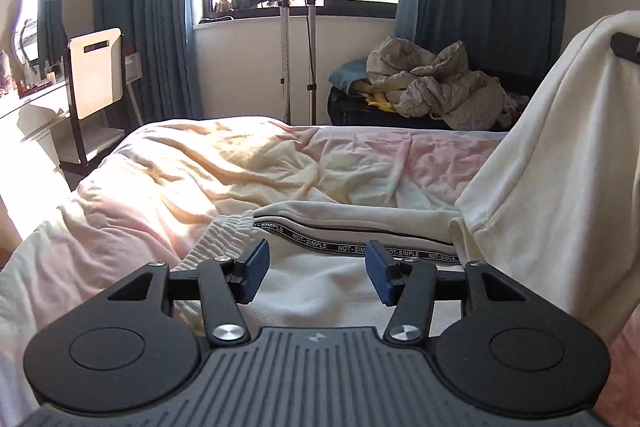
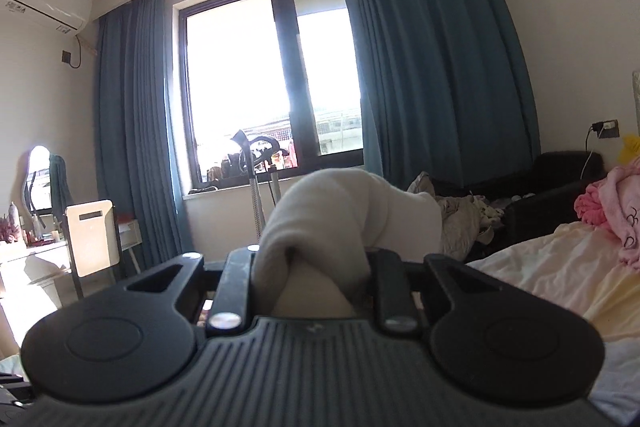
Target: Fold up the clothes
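On my left wrist view, the left gripper (image 1: pixel 316 273) has its jaws standing well apart, the blue pads (image 1: pixel 253 269) clear of any cloth and nothing pinched between them. It hovers above the cream garment (image 1: pixel 352 227), which lies on the bed (image 1: pixel 248 163) directly ahead of the fingers; a black band with white lettering runs across it between the two pads as seen from here, and a ribbed elastic edge (image 1: pixel 224 239) sits just left of the left pad. Whether the fingertips touch the fabric below I cannot tell. To the right of that view, a large fold of the same cream garment rises off the bed and hangs draped from the right gripper (image 1: pixel 626 45), of which only a dark part shows at the frame edge. On my right wrist view, the right gripper (image 2: pixel 310 267) is clamped on a thick bunch of the cream garment (image 2: pixel 320 211); the cloth fills the narrow gap between the fingers and bulges forward over them, hiding the pads. The bed (image 2: pixel 560 267) lies lower right, with a pink bundle (image 2: pixel 612 211) on it. A window (image 2: pixel 264 79) with blue curtains (image 2: pixel 432 59) faces both views.
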`<control>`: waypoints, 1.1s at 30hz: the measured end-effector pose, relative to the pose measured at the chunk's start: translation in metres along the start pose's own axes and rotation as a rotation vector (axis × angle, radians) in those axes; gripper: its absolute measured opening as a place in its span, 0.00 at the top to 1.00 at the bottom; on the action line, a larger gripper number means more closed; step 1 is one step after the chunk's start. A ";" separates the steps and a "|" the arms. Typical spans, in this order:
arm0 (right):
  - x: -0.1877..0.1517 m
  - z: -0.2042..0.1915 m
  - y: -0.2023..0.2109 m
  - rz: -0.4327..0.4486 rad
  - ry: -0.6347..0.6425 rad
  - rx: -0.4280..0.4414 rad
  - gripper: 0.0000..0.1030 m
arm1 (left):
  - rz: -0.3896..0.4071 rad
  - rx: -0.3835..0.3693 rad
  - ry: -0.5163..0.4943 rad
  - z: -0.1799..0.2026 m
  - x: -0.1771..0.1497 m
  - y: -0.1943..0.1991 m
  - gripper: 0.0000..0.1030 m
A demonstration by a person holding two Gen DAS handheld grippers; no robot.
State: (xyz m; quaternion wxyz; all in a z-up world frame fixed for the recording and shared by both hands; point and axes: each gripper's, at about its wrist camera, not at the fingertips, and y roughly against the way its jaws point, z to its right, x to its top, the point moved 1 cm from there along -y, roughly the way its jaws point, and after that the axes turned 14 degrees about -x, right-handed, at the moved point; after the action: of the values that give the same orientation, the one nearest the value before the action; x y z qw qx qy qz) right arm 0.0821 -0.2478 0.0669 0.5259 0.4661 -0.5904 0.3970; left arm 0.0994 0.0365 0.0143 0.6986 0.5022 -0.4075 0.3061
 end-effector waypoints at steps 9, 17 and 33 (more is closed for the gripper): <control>-0.063 -0.162 0.009 0.014 0.387 0.153 0.77 | 0.307 0.025 0.330 -0.109 0.024 0.069 0.36; -0.188 -0.284 0.041 -0.110 0.721 0.364 0.76 | 0.356 0.027 0.427 -0.152 0.013 0.074 0.36; -0.106 -0.165 0.095 -0.143 0.653 0.634 0.25 | 0.167 -0.082 0.382 -0.100 -0.014 0.034 0.33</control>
State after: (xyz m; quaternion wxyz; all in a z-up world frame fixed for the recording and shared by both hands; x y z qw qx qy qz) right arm 0.0325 -0.0516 -0.0140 0.5421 0.4941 -0.2094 0.6467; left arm 0.0908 0.1421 0.0008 0.7551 0.3708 -0.3200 0.4359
